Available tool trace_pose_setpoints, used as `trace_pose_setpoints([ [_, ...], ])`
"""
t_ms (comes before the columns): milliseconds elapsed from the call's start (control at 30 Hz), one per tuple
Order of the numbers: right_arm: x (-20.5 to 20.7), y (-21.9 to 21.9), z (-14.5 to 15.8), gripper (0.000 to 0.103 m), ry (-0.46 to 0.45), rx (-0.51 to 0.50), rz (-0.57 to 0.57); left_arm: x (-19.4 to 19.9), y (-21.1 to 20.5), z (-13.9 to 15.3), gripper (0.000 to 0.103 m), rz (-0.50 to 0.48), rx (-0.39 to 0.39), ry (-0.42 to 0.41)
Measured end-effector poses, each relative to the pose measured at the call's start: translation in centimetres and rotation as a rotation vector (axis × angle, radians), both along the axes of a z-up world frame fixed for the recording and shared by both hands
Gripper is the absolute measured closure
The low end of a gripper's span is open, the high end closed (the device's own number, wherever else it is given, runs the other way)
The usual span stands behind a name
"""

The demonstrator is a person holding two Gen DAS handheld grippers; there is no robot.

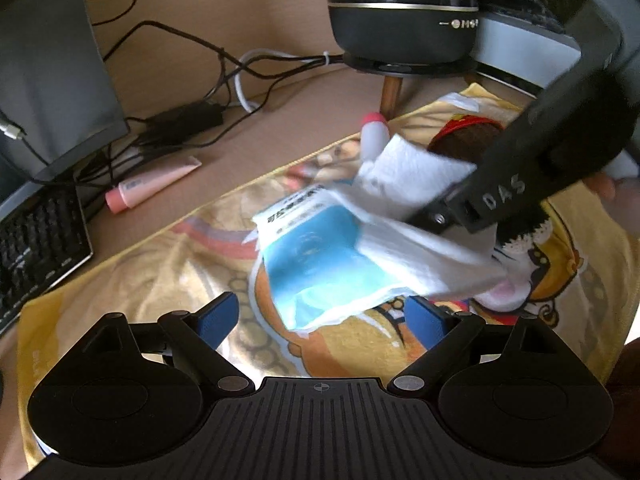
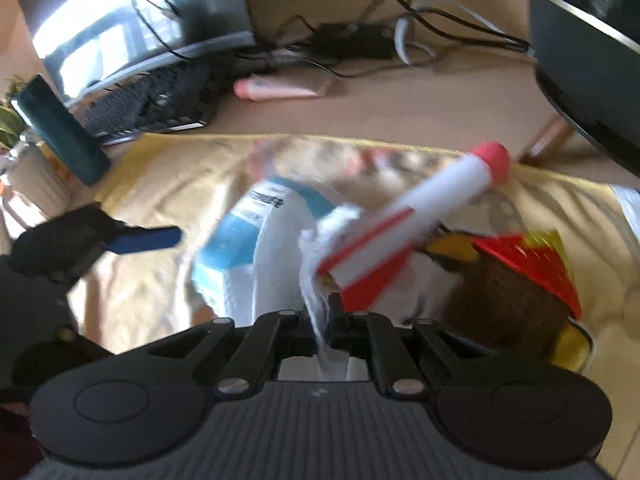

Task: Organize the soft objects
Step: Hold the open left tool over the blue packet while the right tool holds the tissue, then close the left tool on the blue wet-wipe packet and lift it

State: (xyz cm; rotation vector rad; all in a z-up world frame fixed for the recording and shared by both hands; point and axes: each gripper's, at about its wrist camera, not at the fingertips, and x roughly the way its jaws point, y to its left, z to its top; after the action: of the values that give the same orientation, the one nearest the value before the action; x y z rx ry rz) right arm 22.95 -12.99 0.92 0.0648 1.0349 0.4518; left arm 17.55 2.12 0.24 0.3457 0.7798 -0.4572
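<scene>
Right gripper (image 2: 320, 332) clamped on white cloth (image 2: 316, 280); blue packet (image 1: 320, 264) at 12 o'clock of spread-apart left gripper (image 1: 324, 316).

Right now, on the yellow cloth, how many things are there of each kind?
Tissue packs: 1, blue and white
White tissues or cloths: 1, pinched in the right gripper
Plush toys: 1, brown with red and yellow
White tubes with a pink tip: 1
Total: 4

The left gripper is open, holding nothing.
</scene>
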Motion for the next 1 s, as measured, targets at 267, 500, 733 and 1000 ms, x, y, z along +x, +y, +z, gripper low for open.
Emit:
trace_pose_setpoints([
  [267,-0.8,-3.2,2.4,0.097,-0.072,0.075,-0.088,2.7,0.2,1.9,0.008,-0.005,-0.088,0.042],
  [500,-2.5,-8.0,6.2,0.097,-0.187,0.242,-0.194,10.1,-1.1,1.6,0.005,0.029,-0.094,0.245],
  [733,-4.2,-11.5,6.3,0.094,-0.219,0.291,-0.282,13.5,-4.3,-0.6,0.004,-0.012,0.058,0.334],
  [1000,-3.8,-12.2,5.4,0.094,-0.193,0.299,-0.309,9.9,-1.3,2.0,0.027,-0.043,-0.072,0.089],
])
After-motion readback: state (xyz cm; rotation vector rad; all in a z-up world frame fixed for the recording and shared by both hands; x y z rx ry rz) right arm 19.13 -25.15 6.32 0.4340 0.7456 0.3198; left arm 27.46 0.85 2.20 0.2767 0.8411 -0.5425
